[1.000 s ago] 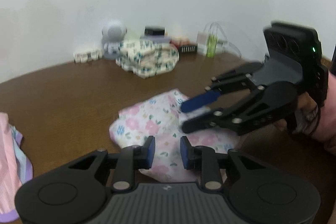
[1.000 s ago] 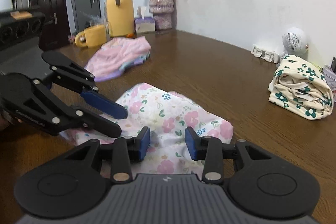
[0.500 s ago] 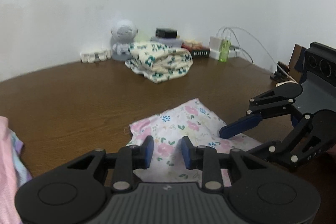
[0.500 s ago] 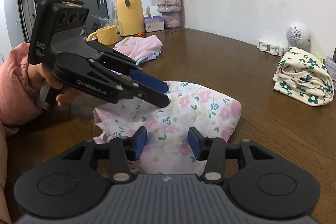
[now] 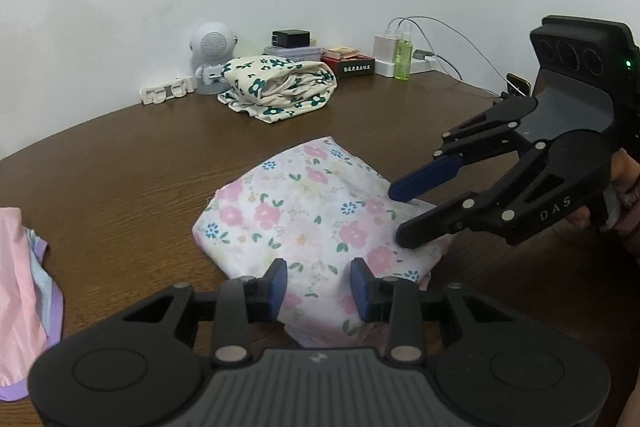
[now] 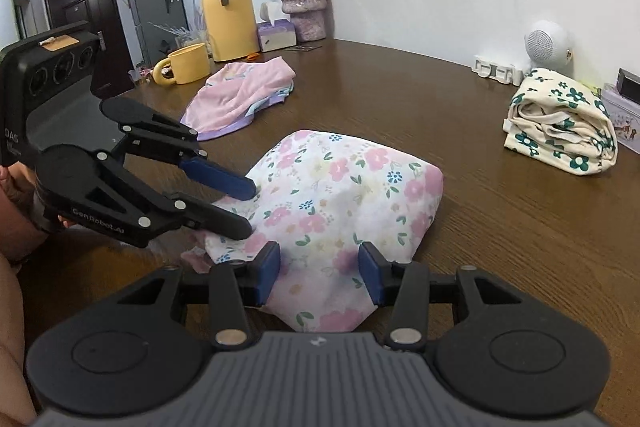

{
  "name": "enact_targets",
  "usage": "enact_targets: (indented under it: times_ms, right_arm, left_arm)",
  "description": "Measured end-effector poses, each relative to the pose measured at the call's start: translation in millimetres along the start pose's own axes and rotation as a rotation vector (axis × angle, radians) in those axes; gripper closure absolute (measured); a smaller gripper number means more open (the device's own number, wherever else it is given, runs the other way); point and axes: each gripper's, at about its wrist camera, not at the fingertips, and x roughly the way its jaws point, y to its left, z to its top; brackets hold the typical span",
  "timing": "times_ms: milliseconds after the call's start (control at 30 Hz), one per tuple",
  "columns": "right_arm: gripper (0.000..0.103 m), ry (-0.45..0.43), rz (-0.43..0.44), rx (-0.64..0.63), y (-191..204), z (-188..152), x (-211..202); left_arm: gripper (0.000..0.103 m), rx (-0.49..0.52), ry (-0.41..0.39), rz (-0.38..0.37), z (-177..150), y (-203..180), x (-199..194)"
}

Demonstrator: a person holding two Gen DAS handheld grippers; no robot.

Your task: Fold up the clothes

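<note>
A white garment with pink flowers (image 5: 304,215) lies folded in a loose bundle on the brown table; it also shows in the right wrist view (image 6: 340,199). My left gripper (image 5: 318,285) is open, its jaws on either side of the bundle's near edge without closing on it. It shows from the side in the right wrist view (image 6: 250,207). My right gripper (image 6: 320,277) is open over the bundle's opposite edge; in the left wrist view (image 5: 398,215) its tips touch the cloth.
A folded cream garment with green flowers (image 5: 280,87) sits at the back by a white speaker (image 5: 212,55), boxes and chargers. A pink garment (image 6: 240,95) lies to the left, near a yellow mug (image 6: 188,65), a yellow jug and a vase.
Both grippers have closed in on the floral bundle from opposite sides, and the cloth has bunched into a more compact shape. Both stay open.
</note>
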Motion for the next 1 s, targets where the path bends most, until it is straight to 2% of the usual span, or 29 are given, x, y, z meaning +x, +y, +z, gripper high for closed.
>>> enact_targets:
  times_ms: [300, 400, 433, 467, 500, 533, 567, 633, 700, 733, 1000]
  right_arm:
    - [0.058, -0.014, -0.011, 0.045, 1, 2, -3]
    - [0.054, -0.044, -0.012, 0.076, 1, 4, -12]
    - [0.053, -0.061, -0.011, 0.09, 0, 4, -17]
    - [0.048, -0.076, -0.012, 0.103, 0, 4, -22]
    - [0.039, -0.09, -0.013, 0.114, 1, 4, -27]
    - [0.034, -0.104, -0.014, 0.126, 1, 4, -32]
    - [0.026, -0.116, -0.018, 0.134, 1, 3, -36]
    - [0.019, -0.134, -0.024, 0.144, 4, 2, -43]
    - [0.005, -0.148, -0.022, 0.16, 6, 0, -50]
    - [0.003, -0.154, -0.022, 0.163, 8, 0, -52]
    - [0.0, -0.156, -0.012, 0.212, 16, -9, -62]
  left_arm:
    - [0.068, -0.037, 0.015, 0.052, 4, -4, -7]
    - [0.051, -0.051, -0.011, 0.071, 4, -7, -17]
    - [0.042, -0.055, -0.019, 0.074, 4, -9, -21]
    - [0.031, -0.059, -0.027, 0.078, 4, -11, -25]
    - [0.026, -0.065, -0.033, 0.088, 4, -13, -29]
    - [0.014, -0.072, -0.04, 0.099, 4, -16, -32]
    - [0.01, -0.079, -0.046, 0.11, 4, -18, -35]
    - [0.008, -0.093, -0.058, 0.132, 4, -23, -42]
    - [0.002, -0.106, -0.071, 0.154, 4, -29, -48]
    - [0.0, -0.113, -0.077, 0.164, 4, -31, -51]
    - [0.0, -0.166, -0.085, 0.181, -3, -48, -64]
